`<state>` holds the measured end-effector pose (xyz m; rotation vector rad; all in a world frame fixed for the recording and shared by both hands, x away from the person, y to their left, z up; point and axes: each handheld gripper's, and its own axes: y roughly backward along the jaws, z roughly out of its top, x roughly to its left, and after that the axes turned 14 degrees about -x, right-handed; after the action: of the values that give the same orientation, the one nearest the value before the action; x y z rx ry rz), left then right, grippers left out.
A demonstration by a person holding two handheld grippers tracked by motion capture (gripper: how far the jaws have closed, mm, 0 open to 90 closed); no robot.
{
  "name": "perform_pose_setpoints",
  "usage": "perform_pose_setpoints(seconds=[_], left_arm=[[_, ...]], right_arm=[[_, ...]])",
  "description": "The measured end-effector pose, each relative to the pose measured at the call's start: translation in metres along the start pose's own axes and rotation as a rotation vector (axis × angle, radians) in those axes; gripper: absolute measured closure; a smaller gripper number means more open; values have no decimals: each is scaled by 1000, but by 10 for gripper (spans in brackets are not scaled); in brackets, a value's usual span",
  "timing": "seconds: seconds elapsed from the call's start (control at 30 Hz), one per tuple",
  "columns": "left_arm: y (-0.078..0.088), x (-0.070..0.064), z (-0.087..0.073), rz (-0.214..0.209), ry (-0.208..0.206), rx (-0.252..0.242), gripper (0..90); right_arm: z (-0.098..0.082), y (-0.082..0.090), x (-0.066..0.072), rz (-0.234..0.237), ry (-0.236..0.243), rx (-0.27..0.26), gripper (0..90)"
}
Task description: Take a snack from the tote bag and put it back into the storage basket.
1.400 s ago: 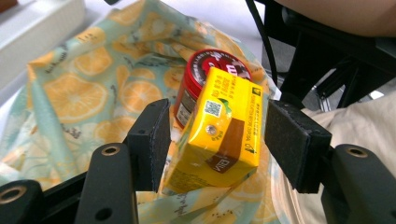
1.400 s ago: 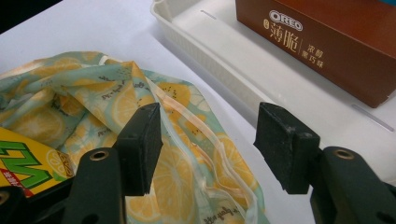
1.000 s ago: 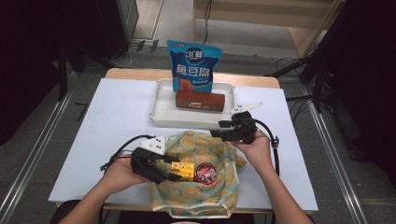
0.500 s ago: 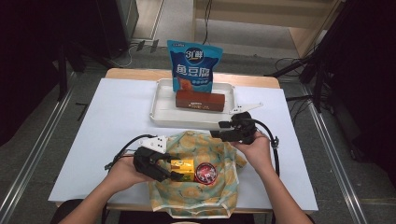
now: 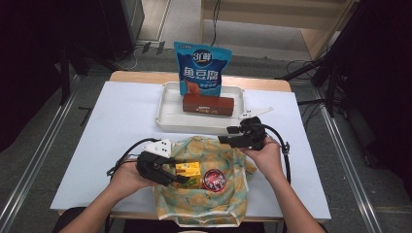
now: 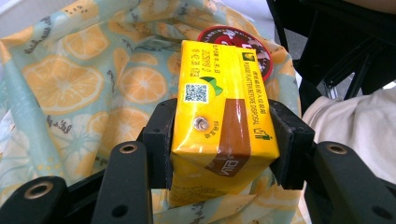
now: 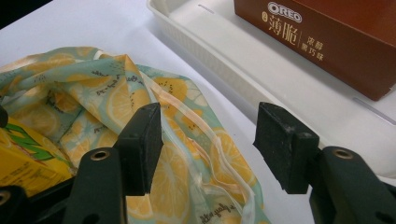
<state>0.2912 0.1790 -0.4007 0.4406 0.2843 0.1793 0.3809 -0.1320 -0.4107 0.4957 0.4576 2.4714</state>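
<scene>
White tray (image 5: 165, 114) at the table's (image 5: 111, 126) far side, past the lemon-print cloth. In it a brown Oreo box (image 5: 208, 104) lies flat; a blue snack pouch (image 5: 201, 68) stands upright just behind, touching the box. Red round lid (image 5: 214, 178) rests on the cloth. Dark stands and cables on the floor (image 5: 340, 131) at right.

Our right tongs (image 7: 208, 144) hang open over the lemon-print bag (image 7: 116, 107), beside the white tray (image 7: 224, 60) holding a brown Oreo box (image 7: 327, 42).
</scene>
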Motion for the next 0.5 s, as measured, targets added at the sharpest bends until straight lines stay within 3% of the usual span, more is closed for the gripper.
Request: perform_pose_setpoints(seconds=[0.5], left_arm=[[10, -1, 8, 15, 14, -29, 511]], right_arm=[[-1, -2, 2, 19, 20, 4, 426]])
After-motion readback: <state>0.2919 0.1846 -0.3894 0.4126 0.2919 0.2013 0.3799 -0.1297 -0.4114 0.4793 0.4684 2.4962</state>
